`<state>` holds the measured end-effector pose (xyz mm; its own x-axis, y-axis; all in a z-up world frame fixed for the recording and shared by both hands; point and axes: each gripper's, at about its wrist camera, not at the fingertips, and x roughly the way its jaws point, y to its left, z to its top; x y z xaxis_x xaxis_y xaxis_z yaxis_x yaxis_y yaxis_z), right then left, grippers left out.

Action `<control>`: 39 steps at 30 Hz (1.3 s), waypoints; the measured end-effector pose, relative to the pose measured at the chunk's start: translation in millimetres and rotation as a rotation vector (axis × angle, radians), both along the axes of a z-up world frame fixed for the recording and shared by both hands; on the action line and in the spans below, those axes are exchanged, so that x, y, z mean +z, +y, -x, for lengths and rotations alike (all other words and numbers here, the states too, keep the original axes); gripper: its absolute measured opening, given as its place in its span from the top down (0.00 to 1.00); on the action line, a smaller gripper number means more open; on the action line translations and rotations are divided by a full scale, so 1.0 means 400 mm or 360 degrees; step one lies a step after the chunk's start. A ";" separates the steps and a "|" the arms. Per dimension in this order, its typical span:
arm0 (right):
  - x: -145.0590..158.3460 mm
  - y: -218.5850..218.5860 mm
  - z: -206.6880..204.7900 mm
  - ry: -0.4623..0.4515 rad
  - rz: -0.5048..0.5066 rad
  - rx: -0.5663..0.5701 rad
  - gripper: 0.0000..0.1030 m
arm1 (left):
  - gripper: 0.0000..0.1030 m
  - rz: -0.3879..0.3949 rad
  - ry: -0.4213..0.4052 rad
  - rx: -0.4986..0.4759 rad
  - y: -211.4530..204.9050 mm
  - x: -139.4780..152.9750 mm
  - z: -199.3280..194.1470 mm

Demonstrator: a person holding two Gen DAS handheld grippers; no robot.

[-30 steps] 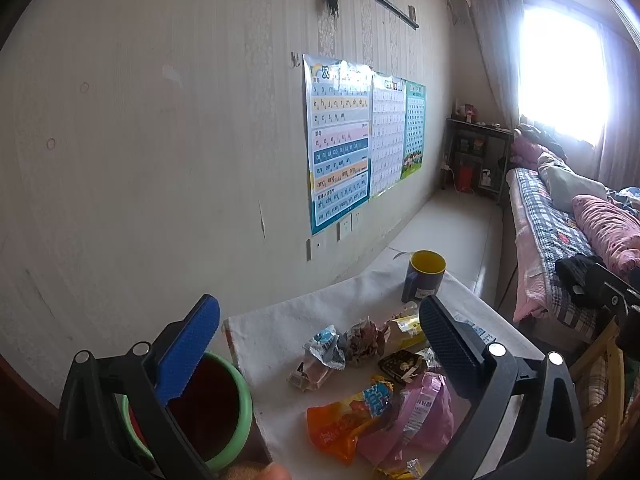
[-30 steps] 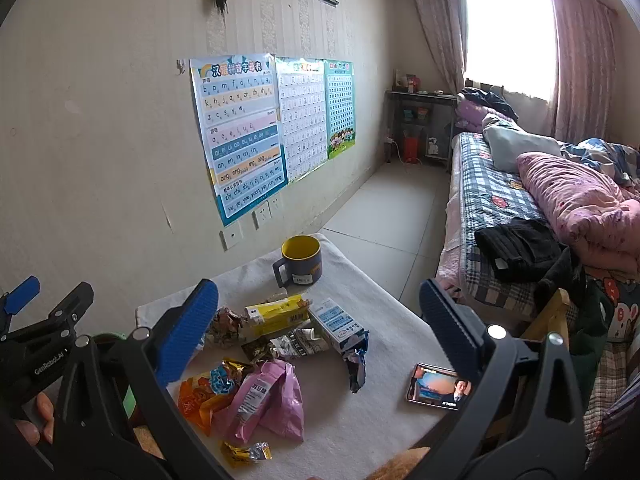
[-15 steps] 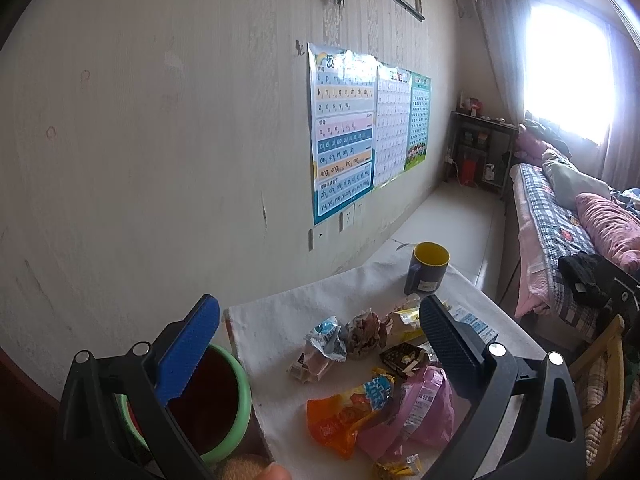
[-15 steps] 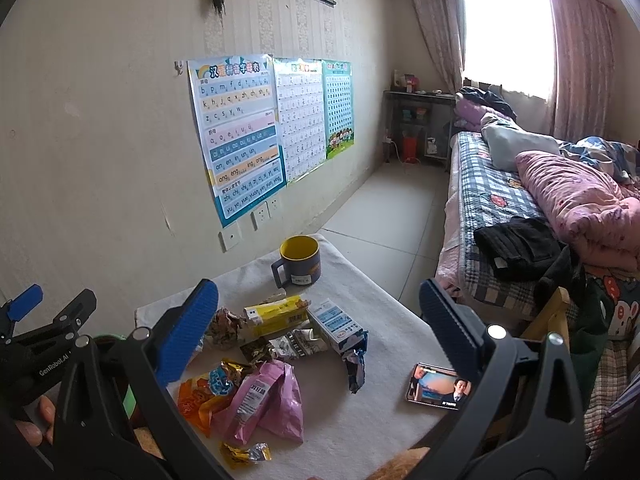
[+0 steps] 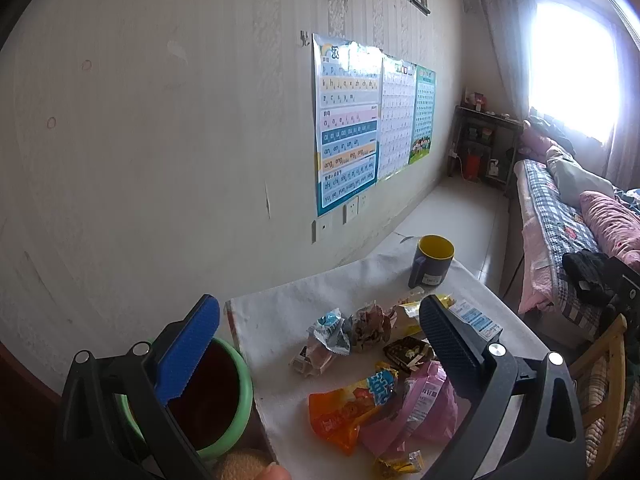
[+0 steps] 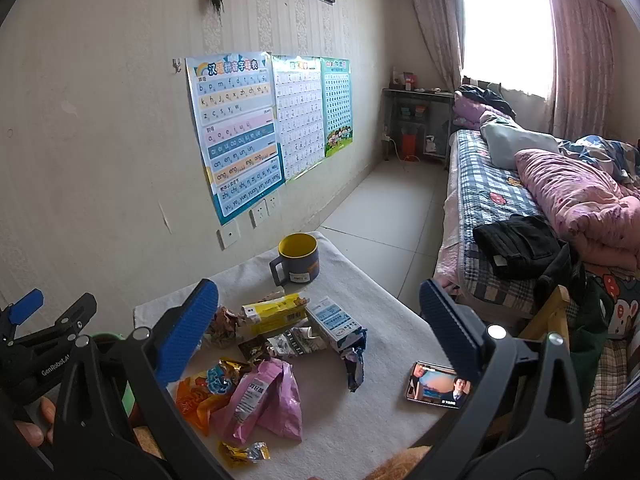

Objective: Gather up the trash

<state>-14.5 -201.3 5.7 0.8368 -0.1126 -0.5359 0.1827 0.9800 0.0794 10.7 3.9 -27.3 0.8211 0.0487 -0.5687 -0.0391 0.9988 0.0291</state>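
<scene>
Wrappers lie scattered on a table under a white cloth (image 5: 280,316) (image 6: 384,344): an orange bag (image 5: 340,414) (image 6: 196,396), a pink bag (image 5: 420,412) (image 6: 264,400), a yellow pack (image 6: 272,314), a blue-white carton (image 6: 334,322) and several crumpled pieces (image 5: 368,324). A green-rimmed bin (image 5: 216,396) stands at the table's left edge. My left gripper (image 5: 320,348) is open above the bin and the wrappers, holding nothing. My right gripper (image 6: 320,332) is open over the pile, also with nothing in it. The left gripper's body (image 6: 44,344) shows at the left in the right wrist view.
A blue mug with a yellow inside (image 5: 434,260) (image 6: 298,258) stands at the table's far end. A lit phone (image 6: 438,386) lies near the right edge. A wall with posters (image 6: 236,132) runs along the left. A bed (image 6: 520,200) and a wooden chair (image 6: 556,312) are on the right.
Both views have shifted slightly; the left wrist view has swung a little so the table sits more to the right. Nothing on the table moved and both grippers stayed open.
</scene>
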 end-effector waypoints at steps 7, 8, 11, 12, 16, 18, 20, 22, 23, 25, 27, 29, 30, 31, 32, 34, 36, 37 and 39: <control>-0.004 -0.002 -0.001 0.0005 -0.0002 -0.0002 0.04 | 0.08 0.0019 0.0021 0.0011 0.007 -0.010 -0.005; -0.004 -0.001 -0.002 0.0005 -0.0002 -0.0003 0.04 | 0.08 0.0019 0.0020 0.0020 0.007 -0.009 -0.003; -0.008 -0.002 -0.003 0.0014 -0.0010 -0.0001 0.04 | 0.08 0.0035 0.0027 0.0025 0.012 -0.011 -0.003; -0.009 -0.001 -0.003 0.0017 -0.0013 -0.0002 0.04 | 0.08 0.0037 0.0029 0.0027 0.014 -0.012 -0.002; -0.012 -0.003 0.000 0.0014 -0.0027 -0.0014 0.04 | 0.08 0.0034 0.0040 0.0036 0.016 -0.016 -0.002; -0.011 -0.004 0.000 0.0015 -0.0024 -0.0013 0.04 | 0.08 0.0032 0.0041 0.0043 0.016 -0.016 -0.001; -0.010 -0.005 0.000 0.0015 -0.0025 -0.0013 0.04 | 0.08 0.0031 0.0041 0.0042 0.018 -0.016 -0.001; -0.011 -0.005 0.000 0.0015 -0.0027 -0.0013 0.04 | 0.08 0.0031 0.0043 0.0040 0.018 -0.016 -0.002; -0.010 -0.004 0.001 0.0015 -0.0029 -0.0013 0.04 | 0.08 0.0031 0.0043 0.0040 0.019 -0.016 -0.001; -0.009 -0.003 0.003 0.0015 -0.0029 -0.0013 0.04 | 0.08 0.0028 0.0042 0.0039 0.019 -0.016 -0.001; -0.009 -0.003 0.003 0.0014 -0.0028 -0.0013 0.04 | 0.08 0.0029 0.0043 0.0039 0.020 -0.016 -0.002; -0.009 -0.004 0.003 0.0014 -0.0028 -0.0012 0.04 | 0.08 0.0032 0.0043 0.0040 0.019 -0.016 -0.001; -0.009 -0.004 0.003 0.0015 -0.0028 -0.0013 0.04 | 0.08 0.0032 0.0042 0.0040 0.019 -0.015 -0.001; -0.009 -0.004 0.003 0.0016 -0.0029 -0.0014 0.04 | 0.08 0.0031 0.0042 0.0039 0.019 -0.016 0.000; -0.010 -0.004 0.003 0.0016 -0.0030 -0.0013 0.04 | 0.08 0.0029 0.0042 0.0039 0.019 -0.015 -0.001; -0.008 -0.002 0.006 0.0018 -0.0032 -0.0012 0.04 | 0.08 0.0031 0.0044 0.0039 0.019 -0.015 -0.001; -0.008 -0.001 0.007 0.0019 -0.0032 -0.0011 0.04 | 0.08 0.0030 0.0045 0.0040 0.019 -0.015 -0.001; -0.008 -0.001 0.007 0.0020 -0.0031 -0.0010 0.04 | 0.08 0.0030 0.0044 0.0039 0.019 -0.016 -0.001; -0.009 0.001 0.008 0.0021 -0.0030 -0.0008 0.04 | 0.08 0.0029 0.0046 0.0037 0.019 -0.016 -0.001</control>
<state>-17.8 -200.8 2.0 0.8290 -0.1067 -0.5490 0.1889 0.9774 0.0953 11.0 11.4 -33.9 0.8030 0.0569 -0.5933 -0.0614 0.9980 0.0125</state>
